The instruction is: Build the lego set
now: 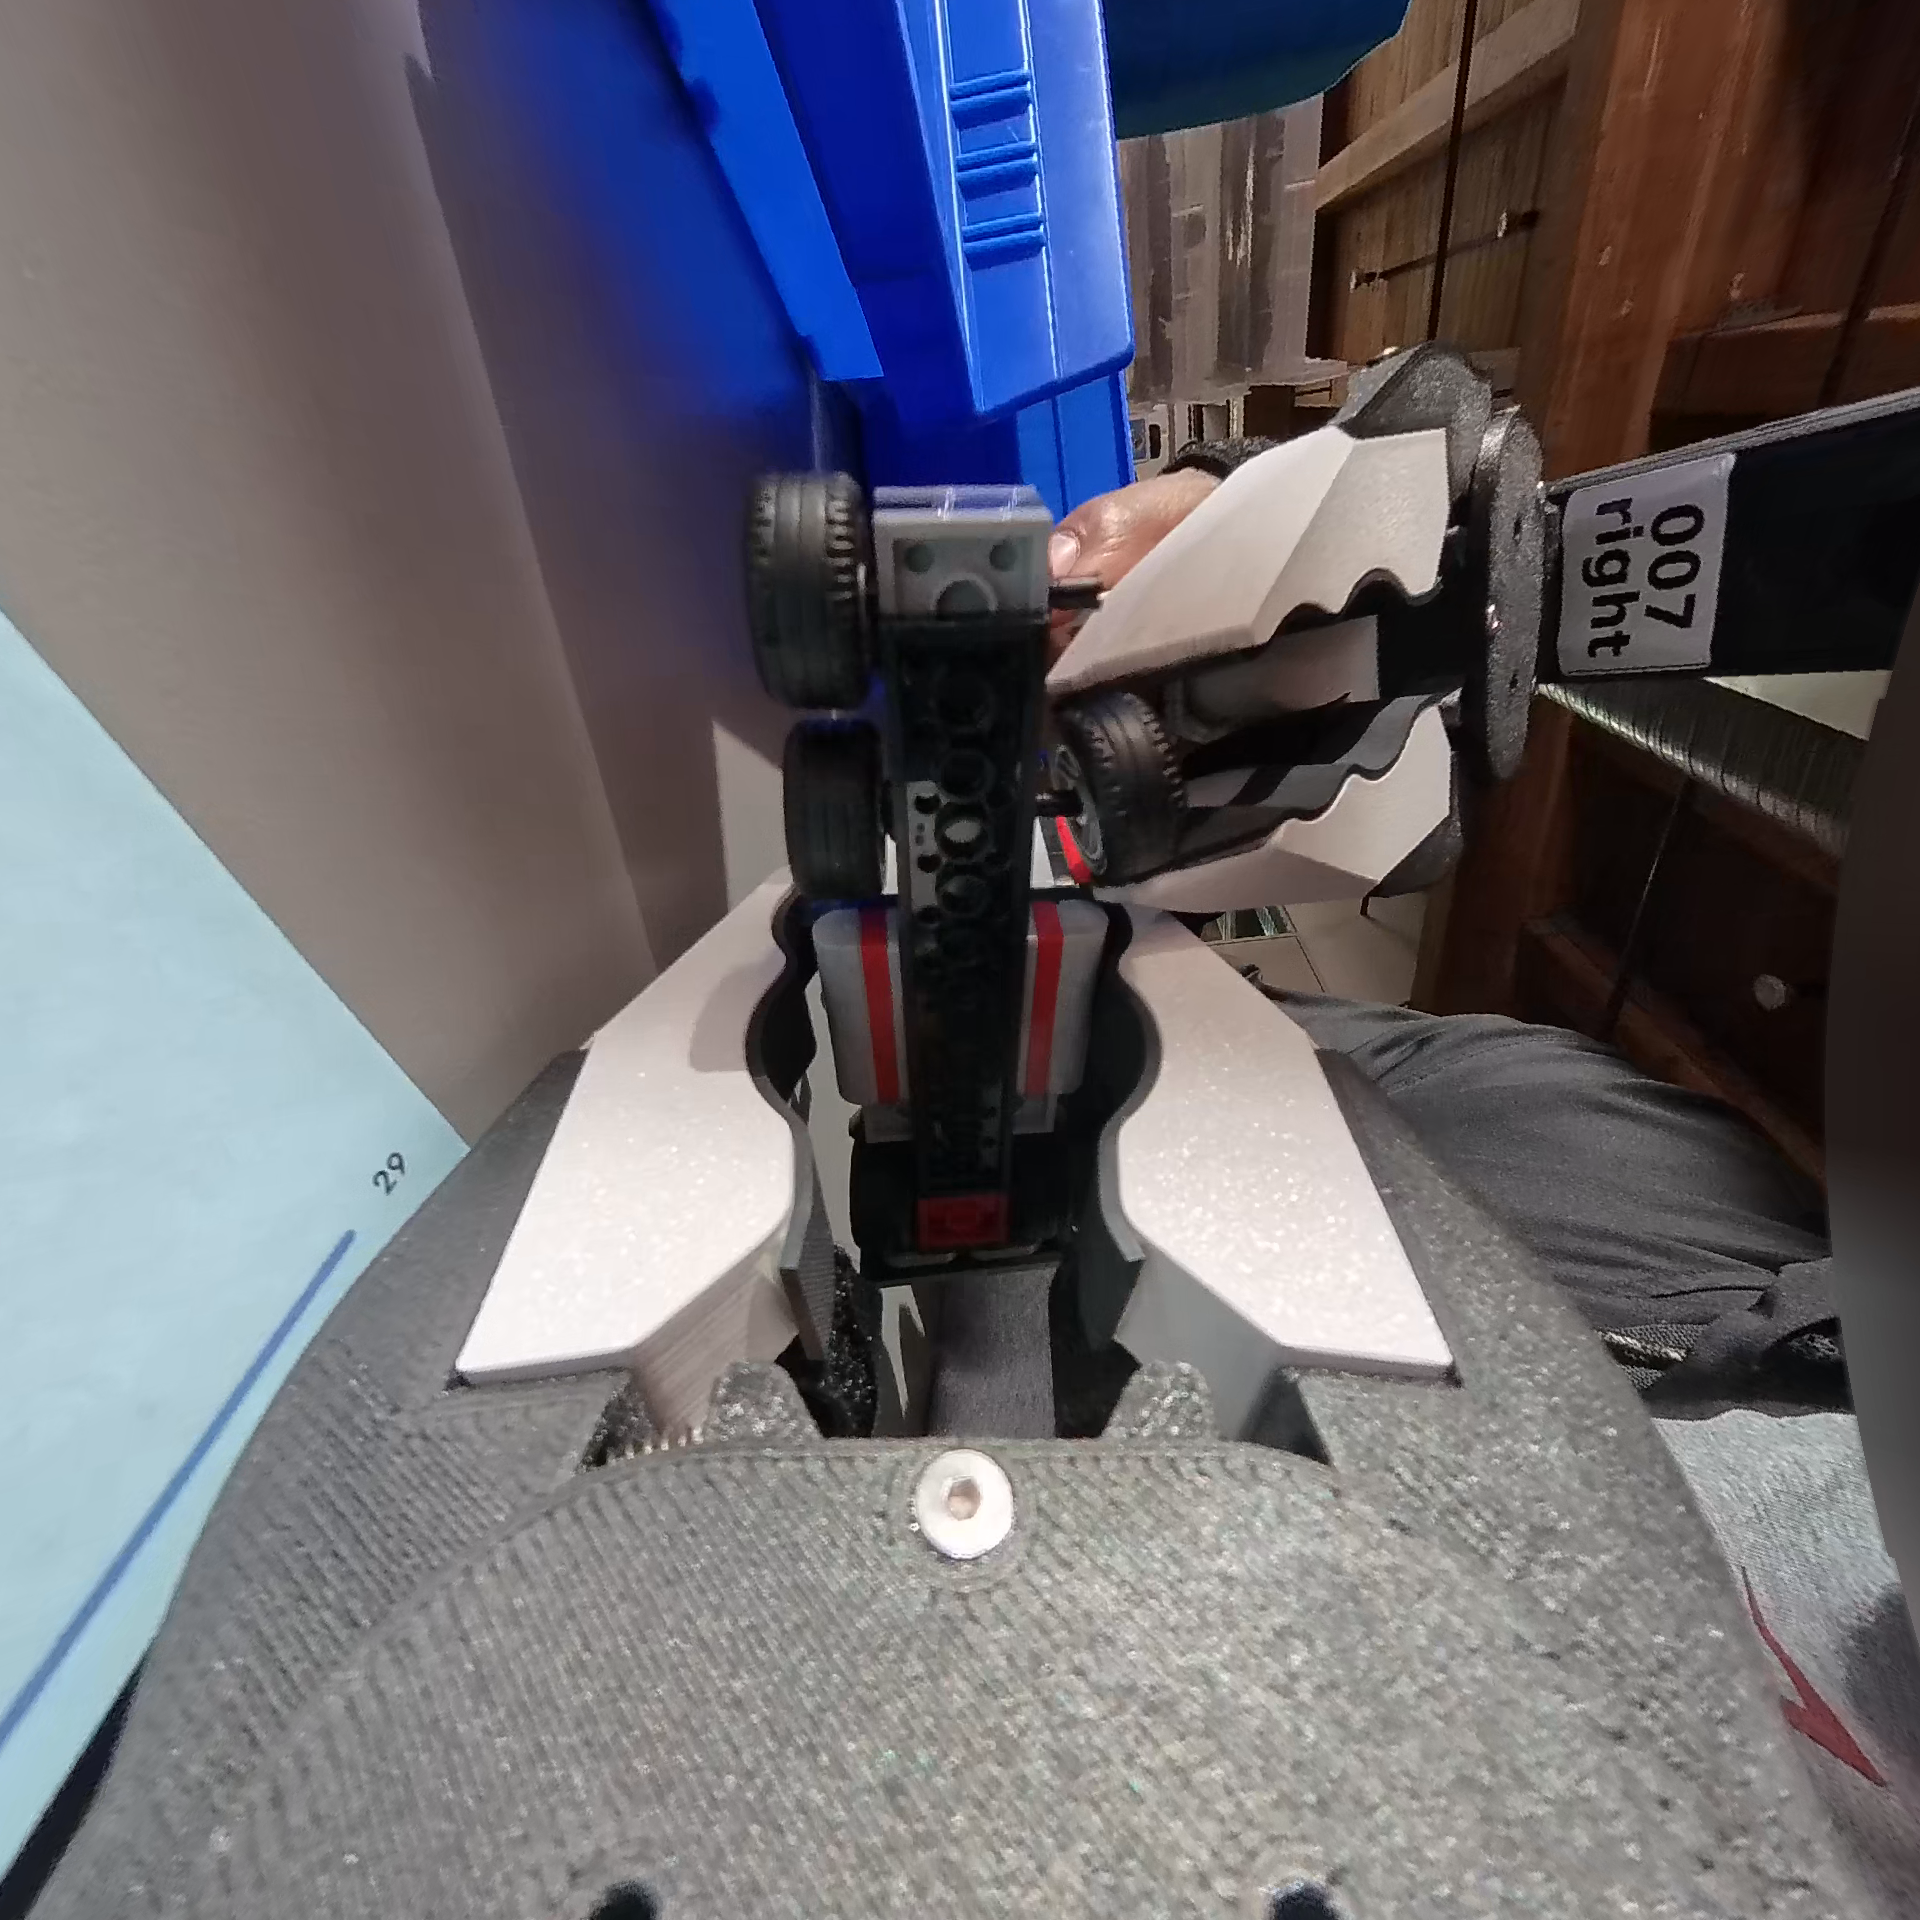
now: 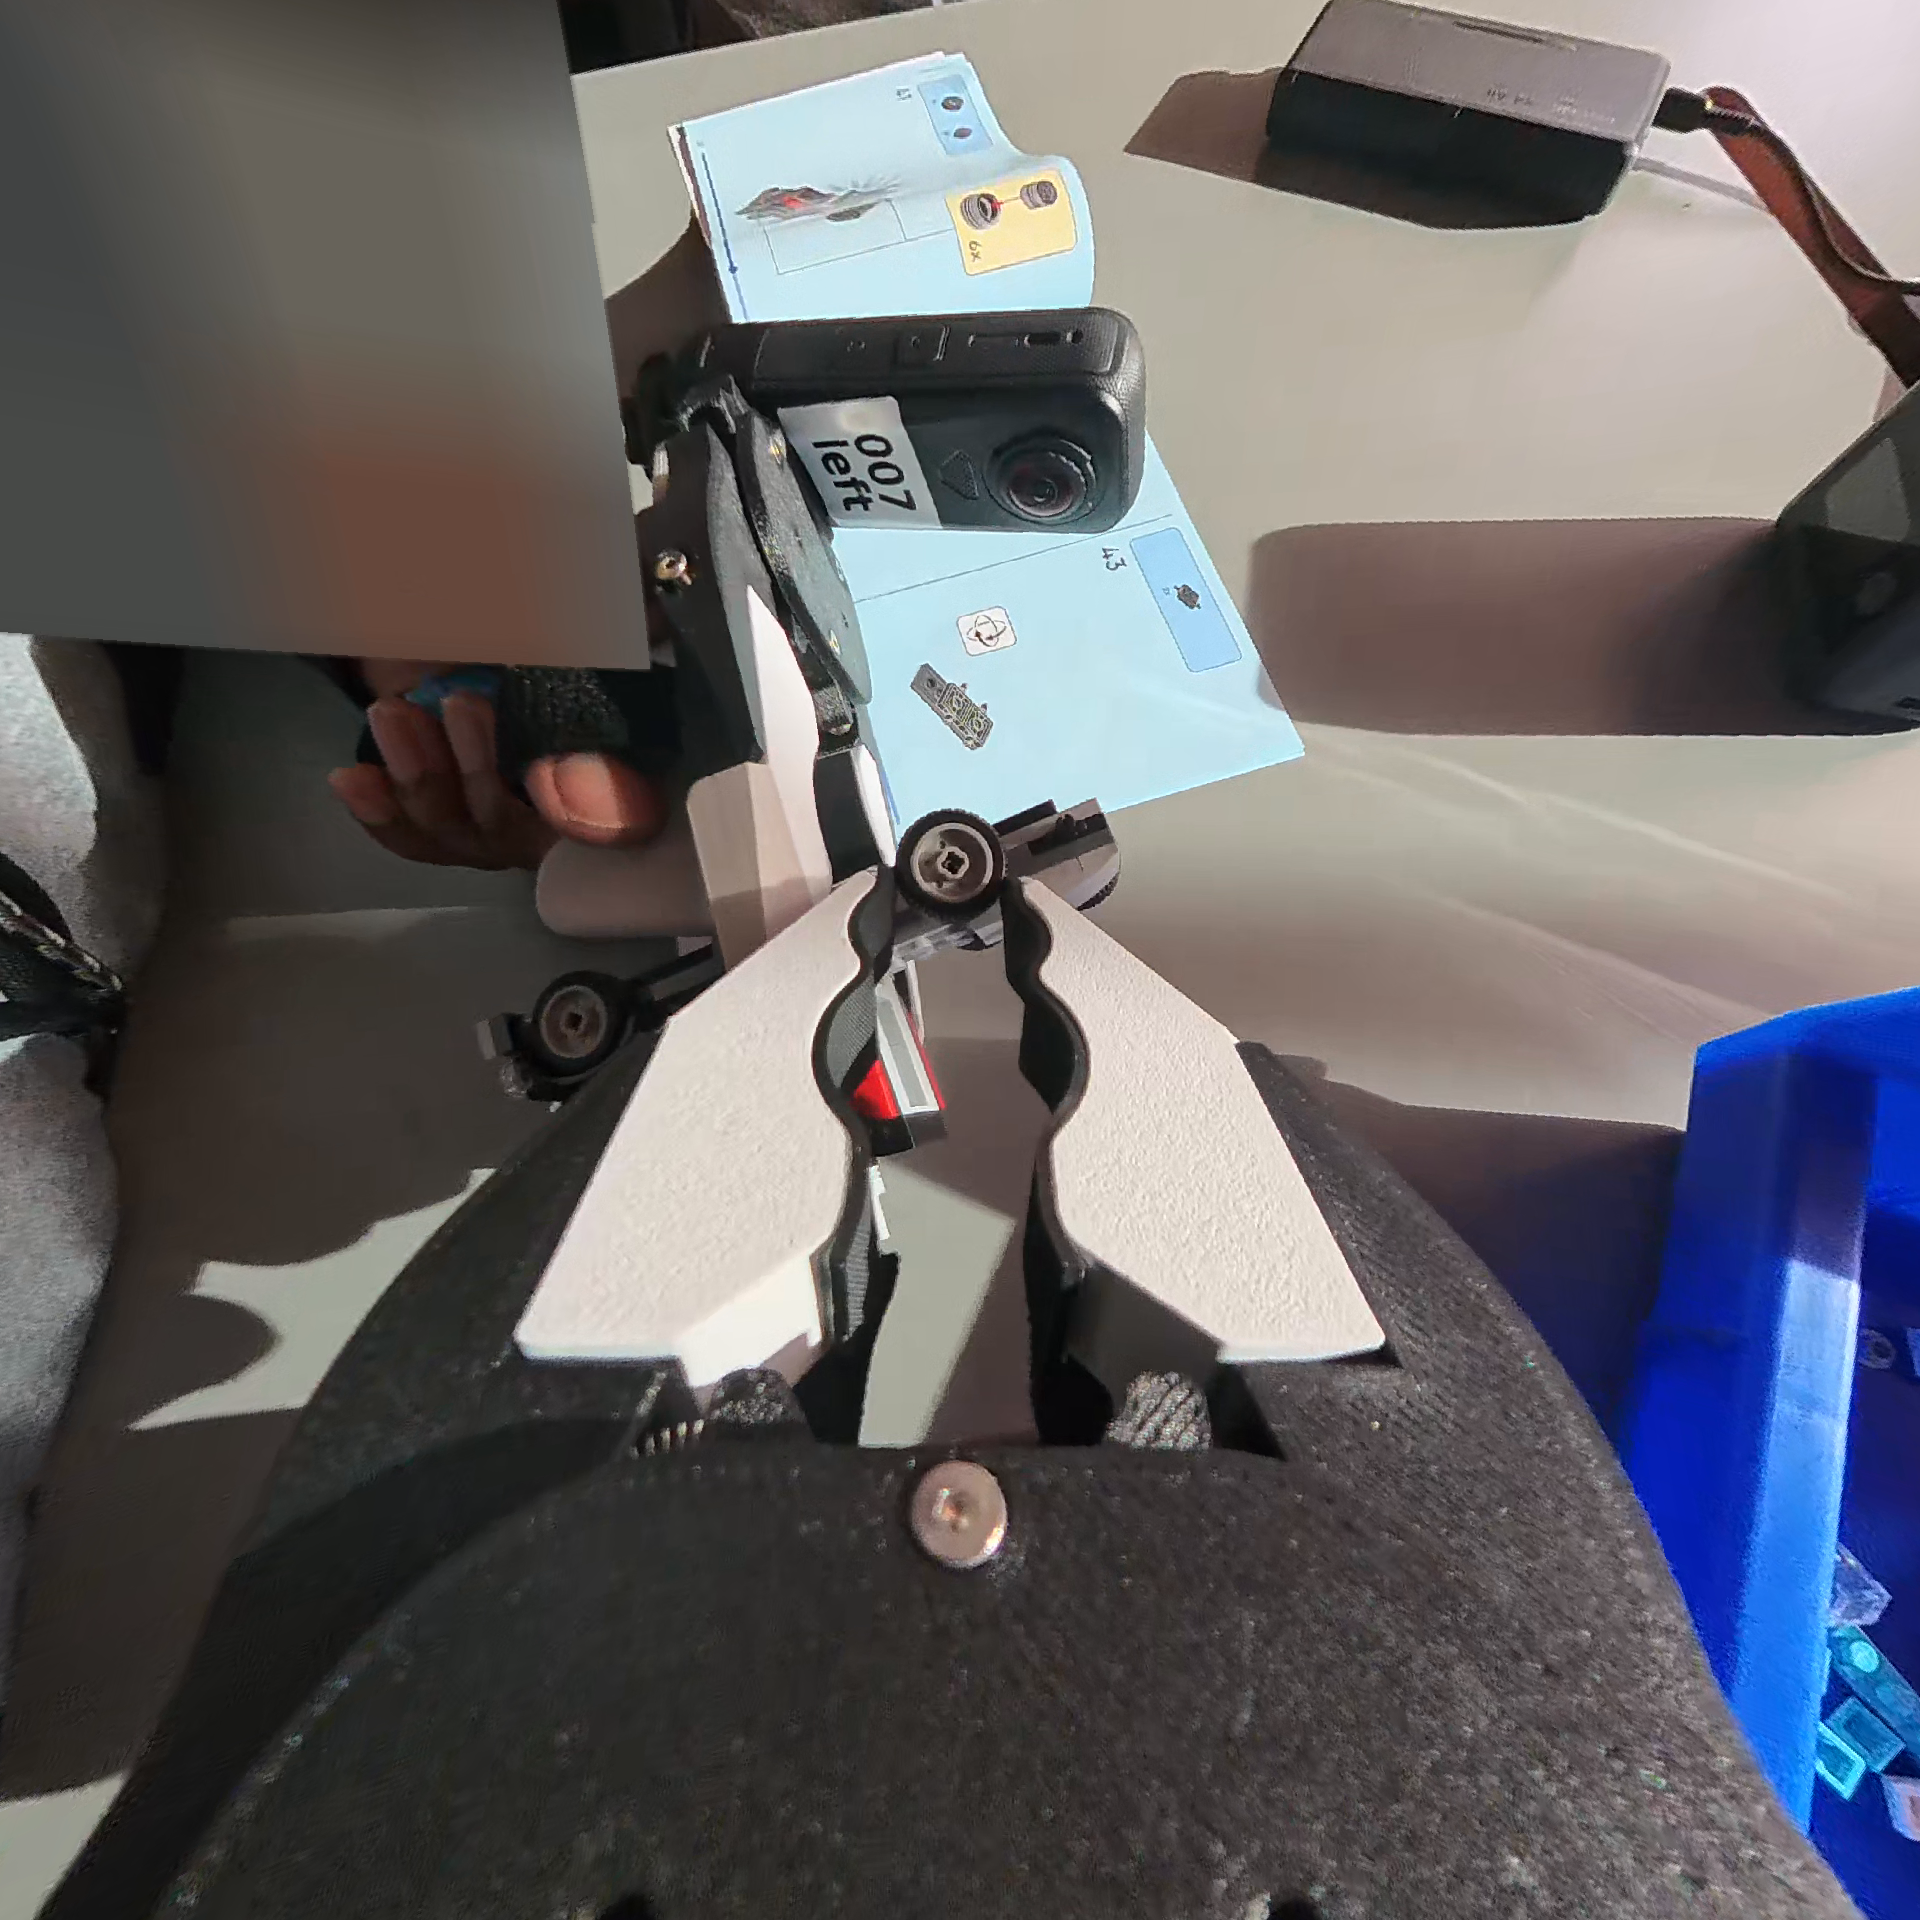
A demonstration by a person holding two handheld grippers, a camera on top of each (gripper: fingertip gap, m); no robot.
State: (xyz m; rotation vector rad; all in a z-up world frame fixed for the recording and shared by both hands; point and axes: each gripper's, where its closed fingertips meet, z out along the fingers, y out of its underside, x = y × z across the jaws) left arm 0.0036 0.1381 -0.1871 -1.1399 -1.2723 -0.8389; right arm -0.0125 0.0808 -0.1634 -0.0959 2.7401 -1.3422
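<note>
The left gripper (image 1: 961, 997) points forward, clamped on the lego car (image 1: 961, 831) at its grey-and-red body — underside toward the camera, nose outward. The right gripper (image 2: 948, 883) comes in from the side, pinching a loose wheel (image 2: 950, 860) against the car's flank, above the grey table (image 2: 1455, 831) and instruction booklet (image 2: 1091, 665).

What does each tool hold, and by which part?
Left tool: grey-and-red lego car, by its striped body sides. Right tool: small black wheel, by its tread.
</note>
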